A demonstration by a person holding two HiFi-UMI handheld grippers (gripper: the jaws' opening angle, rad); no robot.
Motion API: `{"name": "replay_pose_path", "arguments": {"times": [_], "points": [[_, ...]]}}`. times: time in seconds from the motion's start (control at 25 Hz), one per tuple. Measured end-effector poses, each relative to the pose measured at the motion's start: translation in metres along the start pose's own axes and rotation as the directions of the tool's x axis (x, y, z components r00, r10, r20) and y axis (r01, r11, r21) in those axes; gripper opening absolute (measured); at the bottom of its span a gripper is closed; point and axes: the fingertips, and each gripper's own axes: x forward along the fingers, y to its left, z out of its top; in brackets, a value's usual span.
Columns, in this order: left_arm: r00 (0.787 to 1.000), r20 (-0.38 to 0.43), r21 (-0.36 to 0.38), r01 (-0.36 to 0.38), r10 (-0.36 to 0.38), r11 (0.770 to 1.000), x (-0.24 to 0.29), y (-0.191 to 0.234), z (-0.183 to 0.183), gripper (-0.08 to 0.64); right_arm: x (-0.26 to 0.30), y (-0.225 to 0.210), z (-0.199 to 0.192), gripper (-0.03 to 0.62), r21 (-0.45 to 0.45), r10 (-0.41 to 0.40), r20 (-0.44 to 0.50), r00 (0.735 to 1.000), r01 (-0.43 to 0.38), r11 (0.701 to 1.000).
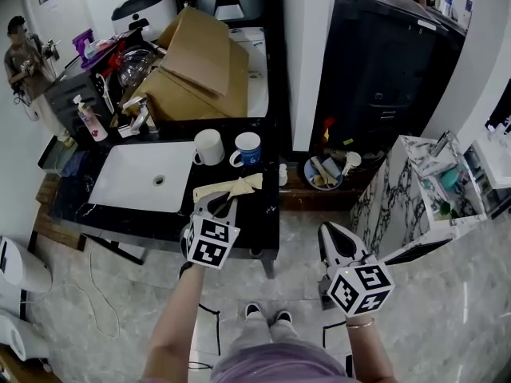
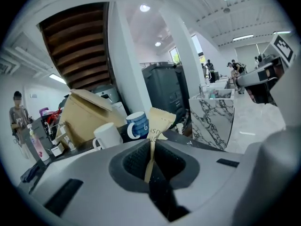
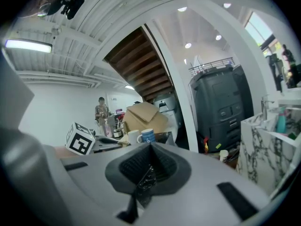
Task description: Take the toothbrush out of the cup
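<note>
A beige paper toothbrush packet [image 1: 239, 187] lies slanted over the black counter [image 1: 259, 222], in front of a white mug [image 1: 209, 147] and a blue mug [image 1: 247, 148]. My left gripper [image 1: 225, 203] is shut on the packet's near end. In the left gripper view the packet [image 2: 160, 124] sticks up from the closed left gripper [image 2: 151, 144], with the white mug [image 2: 107, 136] and blue mug [image 2: 139, 124] behind it. My right gripper [image 1: 331, 231] hangs over the floor to the right of the counter, jaws together. A small crinkled scrap [image 3: 145, 178] is pinched in the right gripper [image 3: 149, 147].
A white sink [image 1: 144, 178] is set in the counter left of the mugs, with a faucet [image 1: 142, 114] and a soap bottle [image 1: 90, 122] behind it. Cardboard boxes [image 1: 196, 66] stand at the back. A marble cabinet [image 1: 415, 182] is at the right. A person [image 1: 20, 54] stands far left.
</note>
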Motion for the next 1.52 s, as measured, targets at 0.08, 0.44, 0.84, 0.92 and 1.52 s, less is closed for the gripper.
{"name": "replay_pose_path", "arguments": {"times": [0.08, 0.44, 0.84, 0.92, 1.52], "points": [[0.998, -0.051, 0.039, 0.022, -0.020, 0.999, 0.009, -0.010, -0.005, 0.029, -0.003, -0.003, 0.000, 0.003, 0.001, -0.004, 0.000, 1.000, 0.004, 1.000], [0.979, -0.189, 0.174, 0.111, -0.077, 0.978, 0.038, -0.036, -0.025, 0.031, -0.010, -0.015, 0.000, 0.002, 0.006, -0.025, -0.002, 1.000, 0.025, 1.000], [0.961, -0.258, 0.193, 0.150, -0.098, 0.970, 0.053, -0.046, -0.034, 0.046, -0.013, -0.028, -0.005, 0.003, 0.017, -0.042, -0.012, 0.999, 0.042, 0.999], [0.961, -0.259, 0.188, 0.153, -0.101, 0.970, 0.054, -0.048, -0.033, 0.059, -0.012, -0.028, -0.007, 0.002, 0.017, -0.037, -0.017, 0.999, 0.037, 0.999], [0.996, 0.076, -0.136, 0.064, -0.054, 0.989, 0.001, -0.023, 0.029, 0.147, 0.015, -0.008, -0.007, 0.003, -0.001, 0.069, -0.040, 0.997, -0.069, 0.998]]}}
